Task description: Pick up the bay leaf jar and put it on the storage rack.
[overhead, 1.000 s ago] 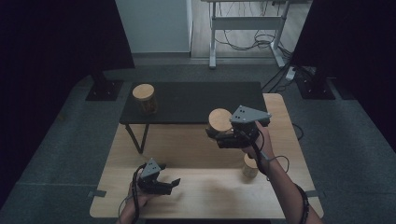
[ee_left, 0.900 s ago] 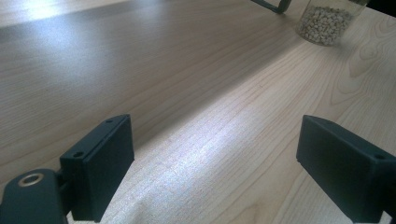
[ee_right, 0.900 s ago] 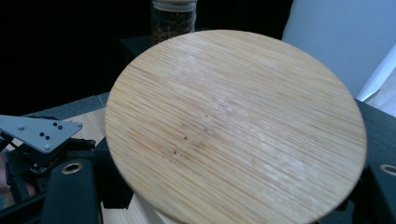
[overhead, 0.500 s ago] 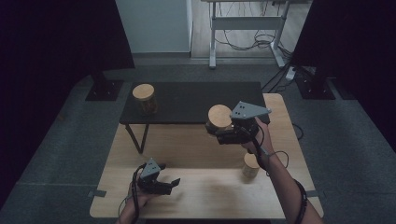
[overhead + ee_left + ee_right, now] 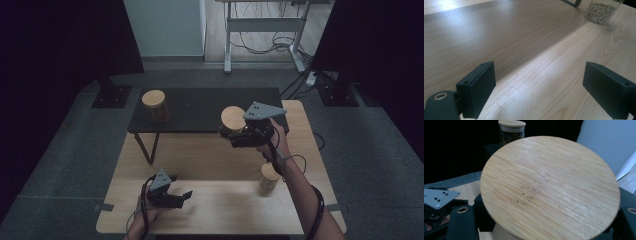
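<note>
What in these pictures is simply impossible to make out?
- Contents of the held jar: right gripper view, its wooden lid covers them.
- Right gripper fingers: high view, hidden under its grey plate.
- Jar of pale grains: left gripper view, top cut off by the edge.
- Far jar contents: high view, too small.

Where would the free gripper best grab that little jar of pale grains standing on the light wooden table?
Probably around the jar's round glass body, just under its wooden lid, coming in level from the side. It stands upright with bare table around it, and the left gripper sits low on the table with its jaws open.
</note>
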The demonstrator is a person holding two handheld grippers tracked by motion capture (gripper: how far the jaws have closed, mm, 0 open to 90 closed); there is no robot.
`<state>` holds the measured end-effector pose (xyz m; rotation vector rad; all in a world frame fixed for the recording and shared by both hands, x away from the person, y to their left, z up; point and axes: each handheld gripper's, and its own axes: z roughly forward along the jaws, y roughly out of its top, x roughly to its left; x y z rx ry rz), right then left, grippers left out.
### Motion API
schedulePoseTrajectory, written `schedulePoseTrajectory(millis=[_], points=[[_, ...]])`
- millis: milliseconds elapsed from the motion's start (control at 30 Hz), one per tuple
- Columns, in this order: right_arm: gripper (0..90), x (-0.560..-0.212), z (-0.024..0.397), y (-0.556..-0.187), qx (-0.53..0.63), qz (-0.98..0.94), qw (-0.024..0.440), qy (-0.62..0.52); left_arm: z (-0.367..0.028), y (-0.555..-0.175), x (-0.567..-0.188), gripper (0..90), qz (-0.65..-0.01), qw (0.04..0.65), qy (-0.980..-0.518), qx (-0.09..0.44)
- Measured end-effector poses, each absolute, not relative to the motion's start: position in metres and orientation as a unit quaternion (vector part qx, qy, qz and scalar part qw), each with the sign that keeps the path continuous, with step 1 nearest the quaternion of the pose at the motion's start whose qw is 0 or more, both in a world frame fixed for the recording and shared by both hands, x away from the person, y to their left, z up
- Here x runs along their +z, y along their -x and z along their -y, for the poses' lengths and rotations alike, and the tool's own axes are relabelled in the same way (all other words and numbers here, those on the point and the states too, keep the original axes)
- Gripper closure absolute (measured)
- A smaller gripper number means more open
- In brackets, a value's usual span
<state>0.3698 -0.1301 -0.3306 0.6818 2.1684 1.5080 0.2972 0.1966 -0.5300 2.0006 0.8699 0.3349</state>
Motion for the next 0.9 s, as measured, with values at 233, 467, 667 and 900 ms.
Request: schedulePoseTrajectory(millis=[233,467,667,900], points=[[24.7,-0.330,0.128,-0.378,0.541,-0.778,0.204,-0.247,-0.195,-0.297,-0.530,10.9,-0.349,0.450,-0.811,0.135],[24.7,-0.332,0.127,-0.387,0.539,-0.779,0.206,-0.243,-0.194,-0.297,-0.530,10.9,-0.348,0.449,-0.812,0.134],[24.7,-0.333,0.126,-0.395,0.538,-0.778,0.206,-0.249,-0.192,-0.296,-0.531,10.9,-0.343,0.448,-0.815,0.134],[24.7,-0.336,0.127,-0.401,0.541,-0.775,0.204,-0.255,-0.190,-0.296,-0.531,10.9,-0.341,0.446,-0.816,0.136]])
